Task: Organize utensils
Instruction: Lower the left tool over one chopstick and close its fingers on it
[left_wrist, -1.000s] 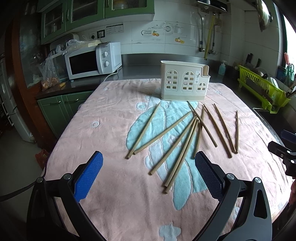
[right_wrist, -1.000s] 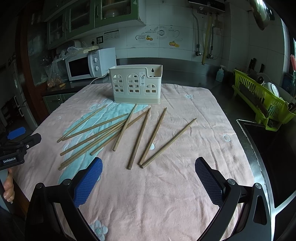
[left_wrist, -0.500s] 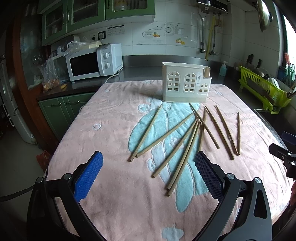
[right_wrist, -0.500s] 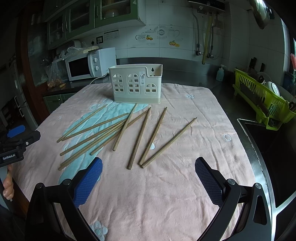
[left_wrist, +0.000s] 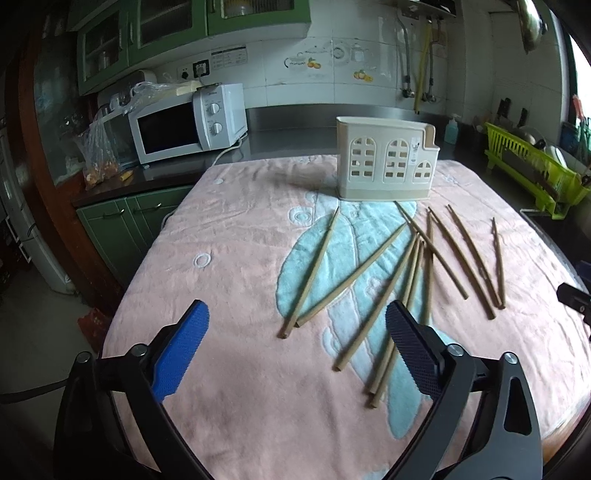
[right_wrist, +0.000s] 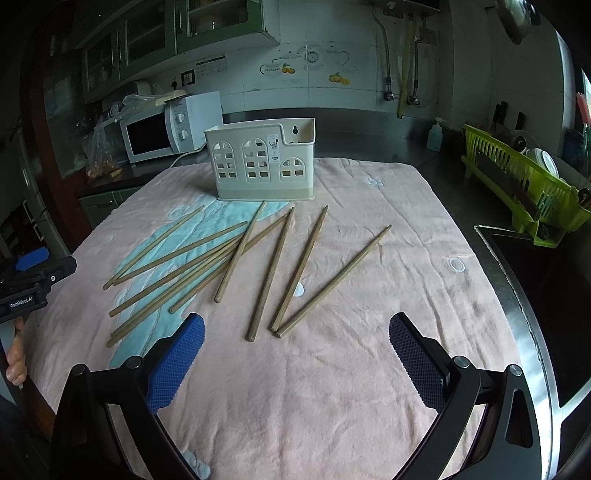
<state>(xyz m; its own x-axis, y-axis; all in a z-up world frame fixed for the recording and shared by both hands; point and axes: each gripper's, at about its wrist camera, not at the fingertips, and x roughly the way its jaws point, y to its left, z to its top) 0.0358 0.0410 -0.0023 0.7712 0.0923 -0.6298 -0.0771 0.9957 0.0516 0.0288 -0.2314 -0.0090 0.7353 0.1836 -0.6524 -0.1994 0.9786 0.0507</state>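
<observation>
Left gripper (left_wrist: 297, 343): jaws wide, just been closing a touch, nothing between them; above the towel's near edge.
Right gripper (right_wrist: 296, 345): jaws wide apart, empty.
Chopsticks (right_wrist: 271, 271): about ten (overlaps blur the count), fanned loose on the towel (right_wrist: 332, 387), near the holder.
Holder (right_wrist: 262, 164): cream, upright at the worktop's far end, seemingly empty.
Microwave (left_wrist: 188, 123): back left.
</observation>
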